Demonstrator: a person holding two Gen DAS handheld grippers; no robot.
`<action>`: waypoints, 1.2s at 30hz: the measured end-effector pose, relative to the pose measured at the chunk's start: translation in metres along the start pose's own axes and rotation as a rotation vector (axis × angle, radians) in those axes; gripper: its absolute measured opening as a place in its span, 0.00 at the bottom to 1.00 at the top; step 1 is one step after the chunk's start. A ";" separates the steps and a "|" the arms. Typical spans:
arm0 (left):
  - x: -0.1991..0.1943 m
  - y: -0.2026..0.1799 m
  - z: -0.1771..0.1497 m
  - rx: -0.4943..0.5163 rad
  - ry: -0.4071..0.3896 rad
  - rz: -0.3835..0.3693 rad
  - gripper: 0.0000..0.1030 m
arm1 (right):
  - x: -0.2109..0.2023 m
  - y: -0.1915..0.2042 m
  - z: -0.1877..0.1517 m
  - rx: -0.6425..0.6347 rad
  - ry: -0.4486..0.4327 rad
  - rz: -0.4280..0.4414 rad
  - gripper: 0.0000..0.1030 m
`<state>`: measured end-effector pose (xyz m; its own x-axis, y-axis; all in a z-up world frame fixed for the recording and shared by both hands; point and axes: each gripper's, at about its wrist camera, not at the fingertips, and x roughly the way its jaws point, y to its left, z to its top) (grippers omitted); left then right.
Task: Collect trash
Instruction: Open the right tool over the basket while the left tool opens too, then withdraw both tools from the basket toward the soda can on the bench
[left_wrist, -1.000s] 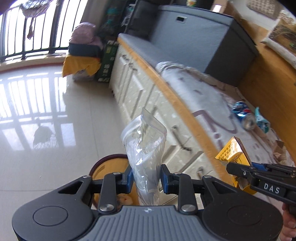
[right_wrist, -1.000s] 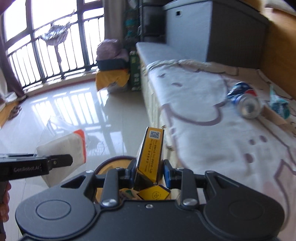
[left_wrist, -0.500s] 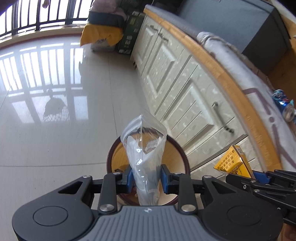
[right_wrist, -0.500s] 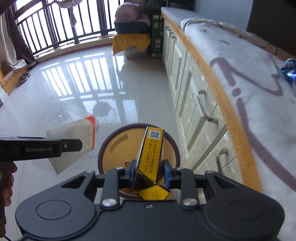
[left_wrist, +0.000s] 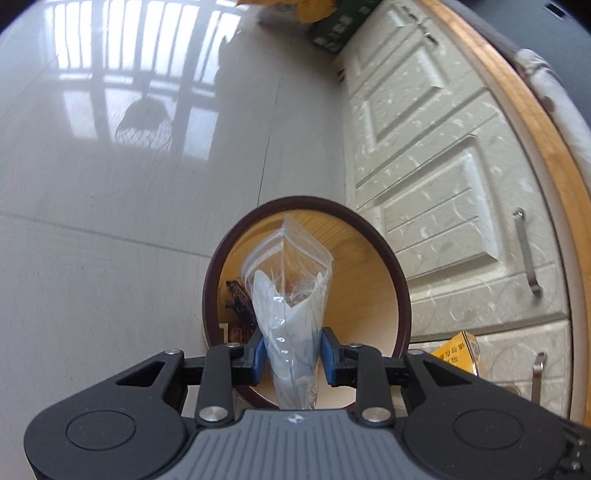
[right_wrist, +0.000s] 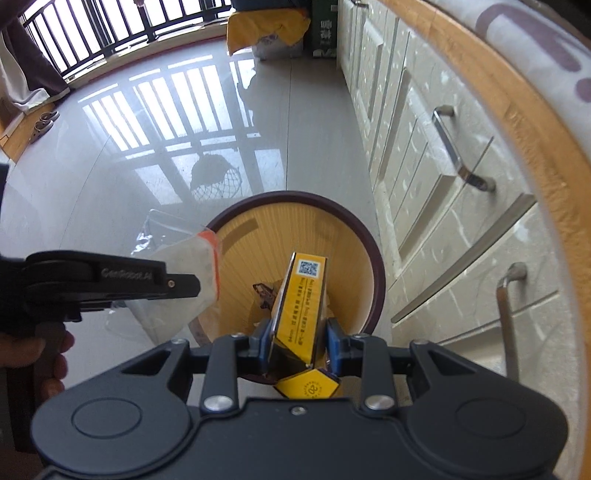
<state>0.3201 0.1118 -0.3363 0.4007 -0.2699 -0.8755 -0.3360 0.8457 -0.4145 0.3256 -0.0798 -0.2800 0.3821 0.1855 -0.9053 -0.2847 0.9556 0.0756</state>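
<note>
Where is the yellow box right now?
The yellow box is clamped in the right tongs, just above the round bin beside the white drawers.

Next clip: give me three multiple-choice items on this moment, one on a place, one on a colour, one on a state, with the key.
1. Where does the bin stand?
A. on the floor beside the cabinet drawers
B. on the counter
C. on the balcony

2. What colour is the box in the right tongs?
A. green
B. yellow
C. white

3. What are the left tongs doing?
A. standing open and empty
B. gripping a can
C. shut on a clear plastic bag

Key: A, the bin sits on tiles against the drawers; B, its printed side is yellow; C, blue pads pinch the bag.
</note>
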 end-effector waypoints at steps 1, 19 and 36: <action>0.004 0.000 0.000 -0.015 0.005 0.006 0.30 | 0.003 0.000 0.001 -0.002 0.003 0.005 0.31; 0.042 0.006 0.002 0.000 0.082 0.098 0.45 | 0.052 -0.016 0.044 0.002 -0.038 0.048 0.37; 0.029 0.005 -0.001 0.163 0.104 0.178 0.61 | 0.066 -0.016 0.022 -0.077 0.059 0.020 0.74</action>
<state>0.3296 0.1077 -0.3640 0.2550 -0.1487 -0.9554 -0.2480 0.9450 -0.2132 0.3753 -0.0777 -0.3321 0.3235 0.1882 -0.9273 -0.3598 0.9309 0.0634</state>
